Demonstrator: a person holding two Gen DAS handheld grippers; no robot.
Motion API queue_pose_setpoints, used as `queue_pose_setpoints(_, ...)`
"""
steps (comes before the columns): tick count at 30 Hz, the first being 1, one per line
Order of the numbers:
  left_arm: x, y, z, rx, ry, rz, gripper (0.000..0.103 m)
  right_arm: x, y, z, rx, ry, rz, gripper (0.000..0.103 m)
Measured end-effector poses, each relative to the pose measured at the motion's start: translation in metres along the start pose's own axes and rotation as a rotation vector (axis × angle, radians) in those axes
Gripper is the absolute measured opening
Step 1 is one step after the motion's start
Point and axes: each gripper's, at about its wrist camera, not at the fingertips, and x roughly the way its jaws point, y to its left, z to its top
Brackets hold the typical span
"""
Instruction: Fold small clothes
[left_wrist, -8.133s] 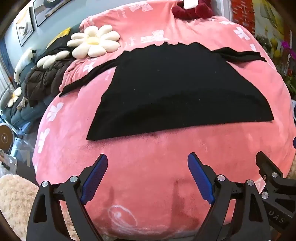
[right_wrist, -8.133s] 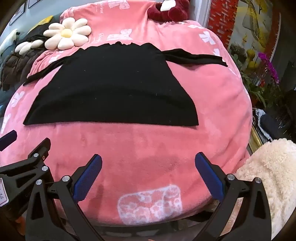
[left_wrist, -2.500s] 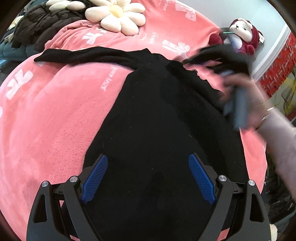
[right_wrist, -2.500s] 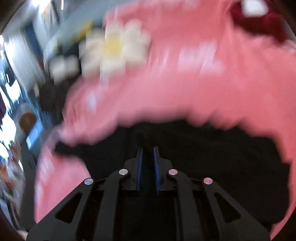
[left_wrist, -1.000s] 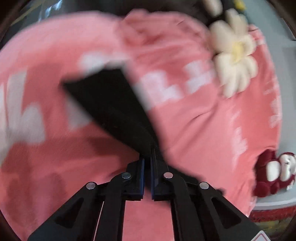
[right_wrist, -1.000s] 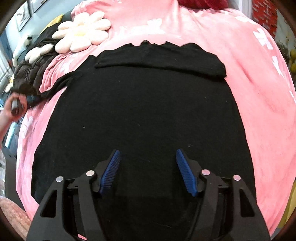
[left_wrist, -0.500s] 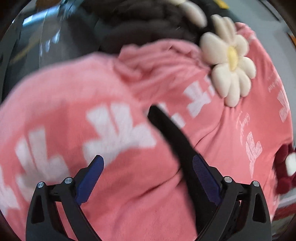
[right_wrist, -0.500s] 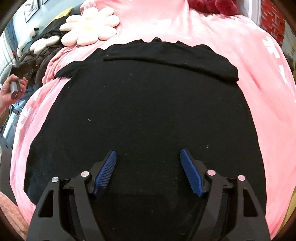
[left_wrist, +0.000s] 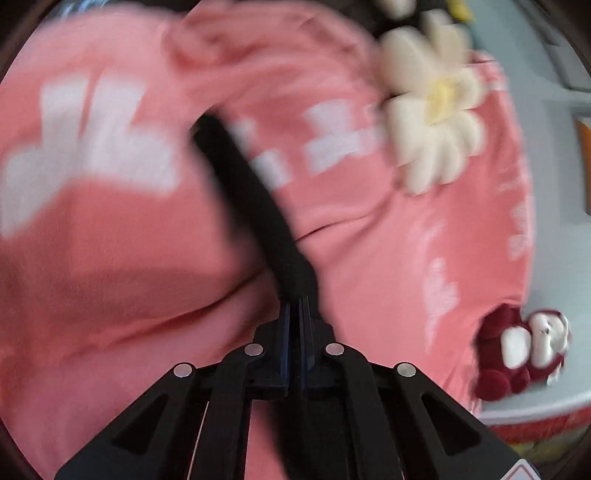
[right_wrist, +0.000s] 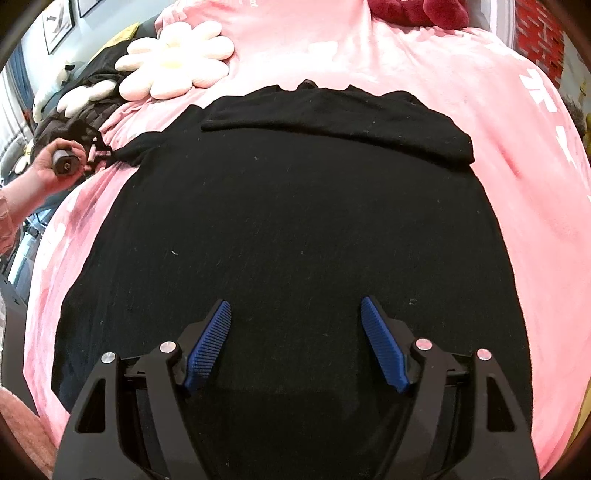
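Observation:
A black top (right_wrist: 295, 221) lies flat on a pink blanket (right_wrist: 517, 147). One sleeve (right_wrist: 332, 125) is folded across its upper part. The other sleeve (left_wrist: 255, 199) stretches out to the side, a narrow black strip in the blurred left wrist view. My left gripper (left_wrist: 299, 306) is shut on that sleeve near its end. The right wrist view shows the same gripper (right_wrist: 98, 149) at the far left in a person's hand (right_wrist: 44, 173). My right gripper (right_wrist: 295, 306) hovers open over the lower middle of the top, with nothing between its blue pads (right_wrist: 210, 343).
A white daisy cushion (right_wrist: 173, 59) lies at the blanket's far left corner, beside a dark quilted jacket (right_wrist: 74, 110). A red and white plush toy (left_wrist: 517, 350) sits at the far edge. Bare pink blanket lies on both sides of the top.
Half a second ago the left jaws stood wide open beside the sleeve; now they are shut on it. The right jaws are slightly wider than a second ago, and the right hand stayed put.

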Motion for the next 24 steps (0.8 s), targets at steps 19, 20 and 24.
queue_pose_setpoints(19,-0.065,-0.17,-0.347,0.983,0.319,-0.06,0.073,-0.051,-0.123,0.041,0.163,-0.089,-0.071,0.077)
queue_pose_setpoints(20,-0.063,-0.152,-0.348,0.964,0.333,-0.027,0.073,-0.049,-0.126,0.051,0.163,-0.098,-0.057,0.077)
queue_pose_setpoints(24,-0.062,-0.095,-0.337,0.855,0.356,0.107,0.073,-0.023,-0.113,0.114,0.106,-0.146,0.018,0.077)
